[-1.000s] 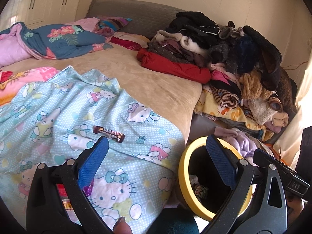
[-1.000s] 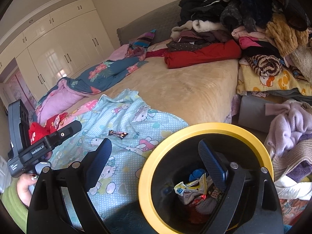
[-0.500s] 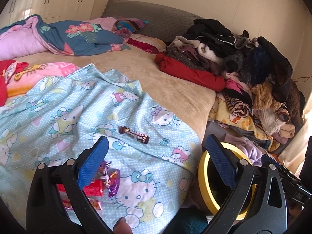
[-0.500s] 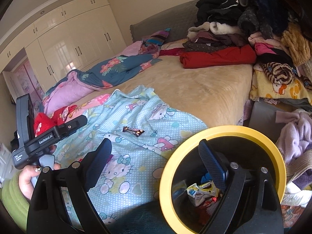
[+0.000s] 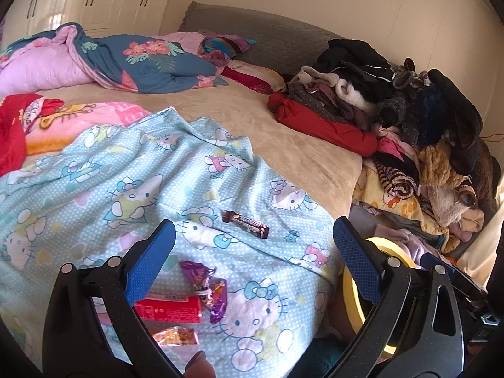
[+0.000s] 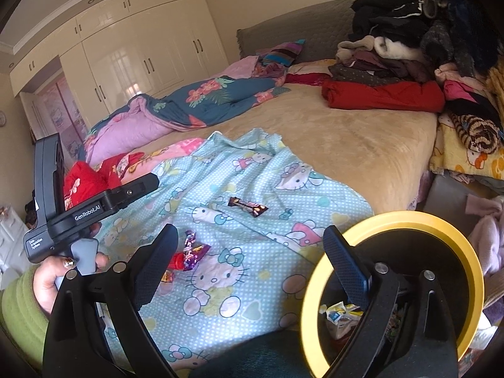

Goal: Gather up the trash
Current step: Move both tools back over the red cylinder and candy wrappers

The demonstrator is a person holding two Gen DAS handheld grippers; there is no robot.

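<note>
- The left claw is gaping wide over the bed's near edge, holding nothing.
- The right claw is likewise spread wide and empty, near the bed's right corner.
- A brown candy bar wrapper is lying on the cartoon-cat sheet; purple, red and orange wrappers are sitting closer to the near edge.
- The yellow-rimmed bin is standing beside the bed's right corner, holding trash.
</note>
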